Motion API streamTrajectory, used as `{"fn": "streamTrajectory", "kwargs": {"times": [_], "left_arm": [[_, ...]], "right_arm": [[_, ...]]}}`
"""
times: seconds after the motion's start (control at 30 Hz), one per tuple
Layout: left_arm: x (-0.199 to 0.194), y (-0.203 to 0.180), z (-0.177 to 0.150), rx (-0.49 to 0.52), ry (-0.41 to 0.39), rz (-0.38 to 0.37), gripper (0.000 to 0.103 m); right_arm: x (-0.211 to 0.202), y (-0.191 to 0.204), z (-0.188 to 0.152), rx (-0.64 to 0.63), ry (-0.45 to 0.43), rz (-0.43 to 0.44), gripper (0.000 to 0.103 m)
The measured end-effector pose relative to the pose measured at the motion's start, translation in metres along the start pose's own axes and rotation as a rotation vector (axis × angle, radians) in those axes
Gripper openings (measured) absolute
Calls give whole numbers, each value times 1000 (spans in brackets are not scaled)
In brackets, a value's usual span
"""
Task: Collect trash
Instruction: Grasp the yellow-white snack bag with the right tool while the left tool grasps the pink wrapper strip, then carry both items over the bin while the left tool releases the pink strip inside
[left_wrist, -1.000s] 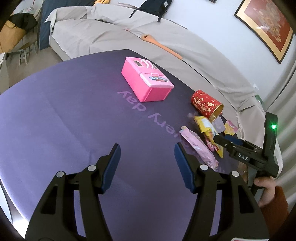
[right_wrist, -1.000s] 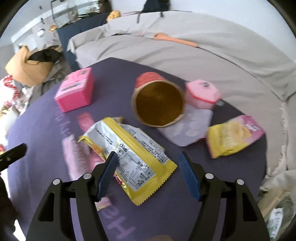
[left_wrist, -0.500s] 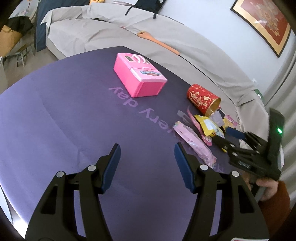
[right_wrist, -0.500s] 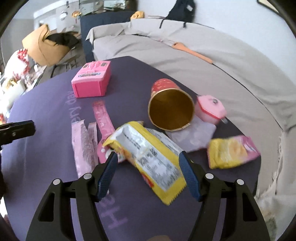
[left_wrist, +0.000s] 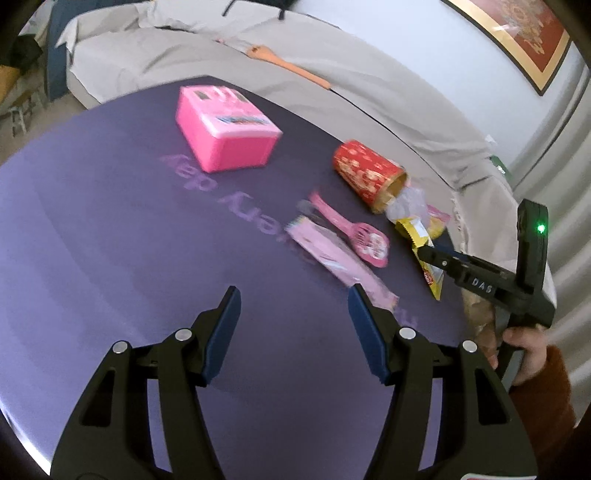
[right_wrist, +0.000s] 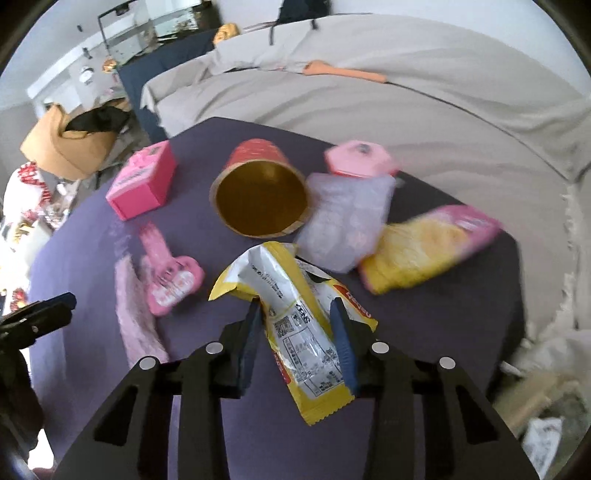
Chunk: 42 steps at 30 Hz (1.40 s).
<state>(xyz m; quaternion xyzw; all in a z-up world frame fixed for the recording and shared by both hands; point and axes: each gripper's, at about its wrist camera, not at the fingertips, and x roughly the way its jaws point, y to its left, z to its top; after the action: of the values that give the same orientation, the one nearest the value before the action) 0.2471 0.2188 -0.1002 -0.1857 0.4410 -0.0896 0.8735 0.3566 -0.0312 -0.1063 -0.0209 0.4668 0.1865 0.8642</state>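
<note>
A yellow snack wrapper (right_wrist: 303, 332) sits crumpled between the pads of my right gripper (right_wrist: 295, 306), whose jaws are closing on it; the left wrist view shows the wrapper (left_wrist: 430, 273) hanging from that gripper (left_wrist: 424, 253). My left gripper (left_wrist: 293, 295) hovers open and empty over the purple table (left_wrist: 110, 221), its right finger close to a long pink wrapper (left_wrist: 332, 254). More trash lies around: a tipped red and gold paper cup (right_wrist: 258, 199), a clear plastic bag (right_wrist: 343, 221) and a yellow-pink packet (right_wrist: 424, 251).
A pink box (left_wrist: 225, 125) stands at the table's far side, a pink toy scoop (left_wrist: 354, 236) lies beside the long wrapper, and a small pink container (right_wrist: 358, 158) sits behind the bag. A cloth-covered sofa (left_wrist: 332, 55) with an orange spatula (left_wrist: 288, 66) runs behind the table.
My right gripper has narrowed around the yellow wrapper, which is now bunched up between its pads. The left gripper has drifted towards the long pink wrapper, its jaws unchanged.
</note>
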Motion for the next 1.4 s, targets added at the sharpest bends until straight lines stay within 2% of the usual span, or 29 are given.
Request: {"fn": "streamTrajectory", "kwargs": {"times": [0.1, 0.23, 0.33, 0.4, 0.43, 0.47, 0.6, 0.77, 0.87, 1.0, 1.13, 1.23, 1.33, 1.4], "left_arm": [[13, -15, -1, 2, 32, -31, 57], [38, -42, 3, 31, 58, -12, 57], [53, -58, 9, 59, 49, 61, 57], [61, -65, 13, 84, 48, 102, 50], [63, -66, 15, 96, 48, 125, 37], [64, -66, 15, 115, 50, 135, 36], [56, -56, 13, 208, 58, 132, 35], [35, -29, 11, 313, 50, 116, 37], [23, -7, 13, 278, 58, 100, 42], [24, -4, 14, 235, 58, 95, 42], [28, -1, 21, 142, 40, 101, 42], [29, -2, 23, 122, 31, 133, 30], [20, 3, 21, 110, 22, 94, 22], [14, 7, 18, 114, 13, 82, 19]], "right_arm": [[-7, -9, -11, -4, -19, -41, 36], [-14, -22, -18, 45, -48, -21, 41], [-19, -30, -21, 99, -65, 36, 48], [-26, -33, -22, 112, -92, 48, 52], [-30, -34, -22, 110, -105, 53, 54], [-35, -34, -22, 103, -122, 60, 57], [-43, -32, -21, 42, -136, 59, 60], [-21, -29, -25, -1, -61, 43, 60], [-5, -22, -28, 8, -21, 51, 62], [2, -13, -27, 6, -7, 31, 69], [5, -6, -27, -20, 11, -2, 70], [5, -6, -27, -9, 20, -10, 70], [2, -5, -22, -35, 50, 3, 70], [-9, -2, -17, -71, 13, -2, 70]]}}
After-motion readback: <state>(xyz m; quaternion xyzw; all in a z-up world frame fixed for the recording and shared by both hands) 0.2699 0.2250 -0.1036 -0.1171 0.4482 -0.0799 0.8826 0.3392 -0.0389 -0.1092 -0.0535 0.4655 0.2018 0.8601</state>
